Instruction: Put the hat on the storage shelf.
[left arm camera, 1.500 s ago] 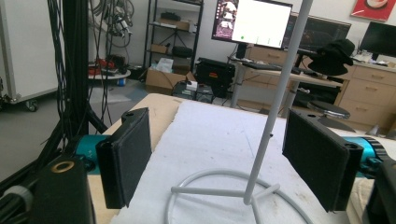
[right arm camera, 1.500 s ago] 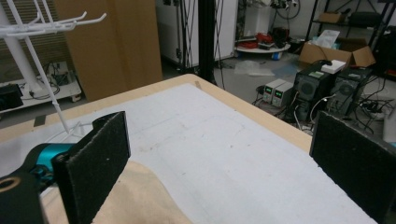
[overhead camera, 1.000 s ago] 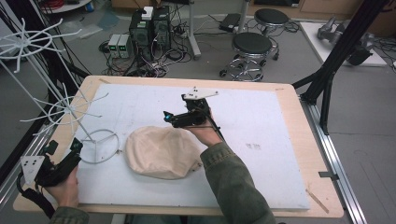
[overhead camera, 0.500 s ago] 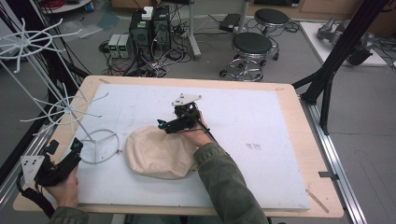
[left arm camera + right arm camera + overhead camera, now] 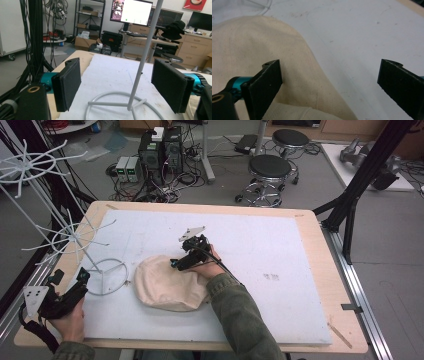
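The cream cloth hat (image 5: 167, 282) lies on the white mat (image 5: 280, 250), left of centre, beside the white wire stand (image 5: 75, 237). The right gripper (image 5: 176, 265) has come down from above the mat onto the hat's upper right edge; its jaws are spread wide, one over the cloth, one over bare mat. The left gripper (image 5: 70, 280) stays at the stand's ring base, jaws spread either side of the pole.
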